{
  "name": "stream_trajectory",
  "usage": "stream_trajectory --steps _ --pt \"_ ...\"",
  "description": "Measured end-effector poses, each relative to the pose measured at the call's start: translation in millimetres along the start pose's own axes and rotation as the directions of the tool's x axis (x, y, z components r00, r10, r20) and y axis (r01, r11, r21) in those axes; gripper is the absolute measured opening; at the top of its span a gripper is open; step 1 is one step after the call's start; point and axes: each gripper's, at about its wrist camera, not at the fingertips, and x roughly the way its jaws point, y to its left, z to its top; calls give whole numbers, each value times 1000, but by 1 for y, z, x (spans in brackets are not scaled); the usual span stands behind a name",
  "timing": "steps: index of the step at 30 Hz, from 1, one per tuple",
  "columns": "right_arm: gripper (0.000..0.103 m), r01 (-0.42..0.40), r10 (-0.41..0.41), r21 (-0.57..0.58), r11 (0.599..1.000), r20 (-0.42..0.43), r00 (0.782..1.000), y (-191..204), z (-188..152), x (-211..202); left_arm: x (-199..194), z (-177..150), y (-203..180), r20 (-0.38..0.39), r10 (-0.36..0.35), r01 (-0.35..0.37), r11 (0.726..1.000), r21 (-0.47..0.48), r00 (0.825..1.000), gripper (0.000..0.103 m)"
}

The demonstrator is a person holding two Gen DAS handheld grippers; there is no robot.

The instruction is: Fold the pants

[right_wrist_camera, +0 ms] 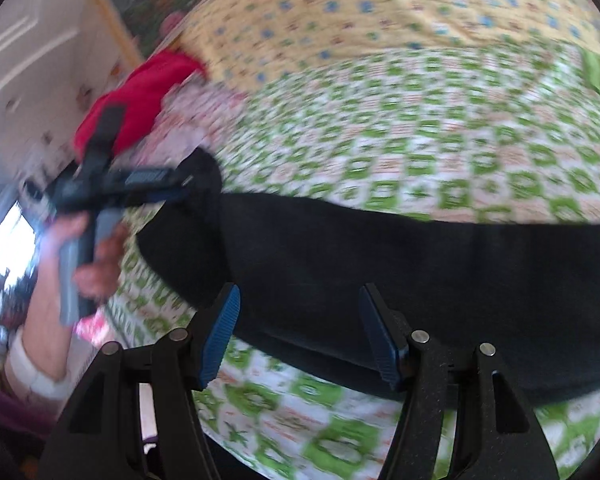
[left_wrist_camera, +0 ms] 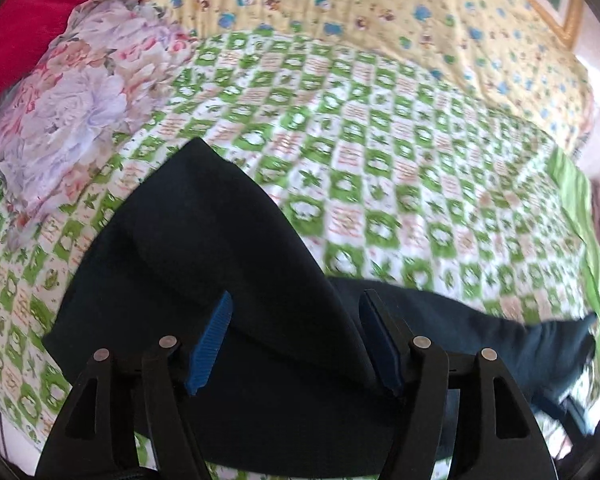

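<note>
The left gripper [left_wrist_camera: 296, 340] hangs with its blue pads spread, nothing pinched; the dark pants [left_wrist_camera: 204, 280] lie flat beneath and between its fingers, one leg trailing off to the right. The right gripper [right_wrist_camera: 298, 336] is likewise released, fingers apart above the pants' [right_wrist_camera: 400, 280] long folded band. Beyond both fingertips stretches the green checked sheet [left_wrist_camera: 380, 152], then a floral cloth [left_wrist_camera: 80, 96], a red cloth [left_wrist_camera: 40, 12] and a yellow printed blanket [left_wrist_camera: 360, 4].

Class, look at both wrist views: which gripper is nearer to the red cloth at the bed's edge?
Left. In the right wrist view the left gripper hovers just below the red cloth; the right gripper sits further away, over the black pants.
</note>
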Motion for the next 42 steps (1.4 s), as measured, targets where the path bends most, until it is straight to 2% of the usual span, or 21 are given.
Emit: stream_trajectory --steps 3,5,10,13,17,19,21,25,27,32,33,34,35,36,39,42 --pt "64 -23 20 -81 996 -37 999 18 4 17 12 13 0 -28 65 -65 998 -9 997 67" --pt "64 -36 28 -146 989 -59 998 31 8 28 17 19 1 -37 82 -83 997 -12 996 67" --pt "63 -80 54 -295 952 -96 994 65 17 55 26 29 4 -52 149 -149 989 3 987 67" --pt "61 -115 82 -336 935 -112 990 78 26 72 34 32 7 -74 172 -172 985 11 982 67" --pt "48 -167 118 -334 928 -162 980 85 35 103 40 31 14 -92 171 -170 985 13 981 67" --pt "43 -153 97 -336 929 -179 979 84 40 119 40 30 18 -87 168 -167 986 19 982 62" --pt "37 -155 95 -332 930 -190 977 82 44 130 42 29 22 -91 166 -164 986 26 982 48" --pt "35 -129 65 -346 929 -191 979 78 53 145 45 28 28 -102 130 -129 991 19 986 30" --pt "34 -125 60 -342 931 -194 979 76 58 150 44 26 30 -100 109 -108 994 15 989 14" --pt "34 -114 40 -367 923 -203 978 74 62 155 31 18 34 -59 71 -70 997 8 996 8" --pt "31 -117 39 -370 922 -210 977 73 61 158 26 16 35 -49 62 -62 998 3 997 7" --pt "28 -121 40 -370 921 -219 975 71 61 161 23 15 37 -42 53 -53 999 -1 998 7" --pt "14 -121 37 -368 922 -227 973 69 61 164 20 13 38 -35 40 -41 999 -6 999 7" --pt "7 -122 35 -363 924 -236 971 67 60 166 16 11 41 -31 29 -30 999 -12 999 7" --pt "6 -162 77 -339 927 -251 965 71 60 160 6 7 45 -2 25 -25 1000 -17 1000 6" --pt "6 -208 128 -354 912 -237 963 90 60 142 -15 -1 55 58 4 -2 999 -33 998 5"
